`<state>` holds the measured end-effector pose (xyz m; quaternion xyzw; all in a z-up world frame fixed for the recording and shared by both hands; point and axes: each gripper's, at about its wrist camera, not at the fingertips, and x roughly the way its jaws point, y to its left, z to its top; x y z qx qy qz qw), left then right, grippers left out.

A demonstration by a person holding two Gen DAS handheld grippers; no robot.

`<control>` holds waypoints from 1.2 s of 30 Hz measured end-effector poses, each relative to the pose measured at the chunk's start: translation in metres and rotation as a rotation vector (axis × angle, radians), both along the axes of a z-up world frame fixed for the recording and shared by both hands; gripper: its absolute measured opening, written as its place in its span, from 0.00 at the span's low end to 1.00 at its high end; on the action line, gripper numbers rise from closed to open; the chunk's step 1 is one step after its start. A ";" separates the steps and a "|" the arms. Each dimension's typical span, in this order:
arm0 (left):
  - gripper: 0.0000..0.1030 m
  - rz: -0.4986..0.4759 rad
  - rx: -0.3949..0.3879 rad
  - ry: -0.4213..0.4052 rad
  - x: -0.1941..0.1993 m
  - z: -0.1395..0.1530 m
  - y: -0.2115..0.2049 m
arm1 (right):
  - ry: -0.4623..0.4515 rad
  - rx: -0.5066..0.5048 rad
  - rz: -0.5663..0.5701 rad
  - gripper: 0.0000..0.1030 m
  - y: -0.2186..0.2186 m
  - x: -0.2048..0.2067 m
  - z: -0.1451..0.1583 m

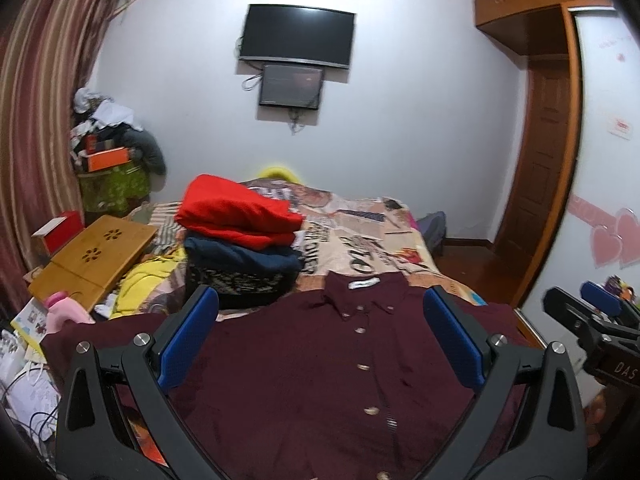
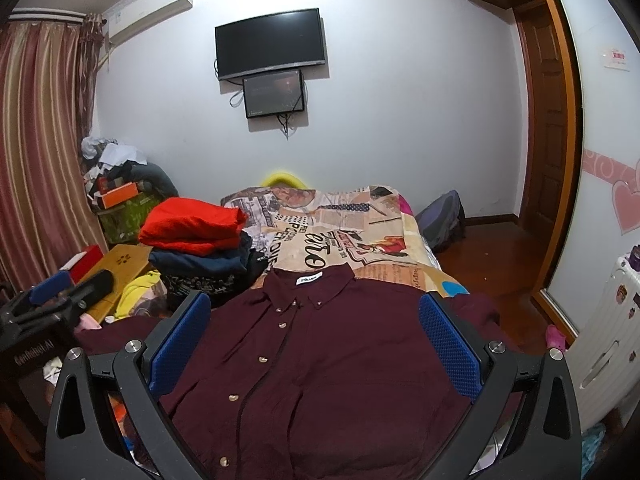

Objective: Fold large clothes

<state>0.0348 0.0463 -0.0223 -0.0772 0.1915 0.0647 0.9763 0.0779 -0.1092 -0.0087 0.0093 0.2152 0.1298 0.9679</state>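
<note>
On bed [image 1: 380,236], maroon shirt [image 1: 320,368], tools apart

Your left gripper [image 1: 320,320] hangs above the maroon shirt [image 1: 320,380] with its blue pads [image 1: 188,336] spread wide and nothing between them. The shirt lies flat, front up and buttoned, collar pointing away from you, on the printed bedspread [image 1: 360,240]. Beyond the collar to your left sits a stack of folded clothes [image 1: 240,240], red on top of navy. Your right gripper [image 1: 592,312] shows at the right edge, apart from the shirt. Two dark screens [image 1: 296,36] hang on the far wall.
</note>
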 end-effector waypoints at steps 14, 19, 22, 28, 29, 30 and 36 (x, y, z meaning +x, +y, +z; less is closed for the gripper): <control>1.00 0.502 -0.094 0.136 0.017 -0.053 0.177 | 0.118 -0.060 -0.020 1.00 0.009 0.058 -0.025; 1.00 0.675 -0.232 0.231 0.001 -0.104 0.255 | 0.177 -0.078 -0.016 1.00 0.013 0.079 -0.035; 1.00 0.747 -0.361 0.272 -0.017 -0.138 0.294 | 0.210 -0.086 -0.007 1.00 0.019 0.090 -0.042; 1.00 0.820 -0.545 0.319 -0.045 -0.203 0.349 | 0.276 -0.111 0.023 1.00 0.033 0.106 -0.057; 1.00 0.823 -0.562 0.328 -0.045 -0.212 0.356 | 0.284 -0.116 0.028 1.00 0.035 0.108 -0.059; 1.00 0.828 -0.580 0.336 -0.047 -0.223 0.364 | 0.291 -0.121 0.033 1.00 0.038 0.110 -0.061; 0.83 0.860 -0.652 0.374 -0.046 -0.271 0.405 | 0.313 -0.144 0.048 1.00 0.046 0.117 -0.066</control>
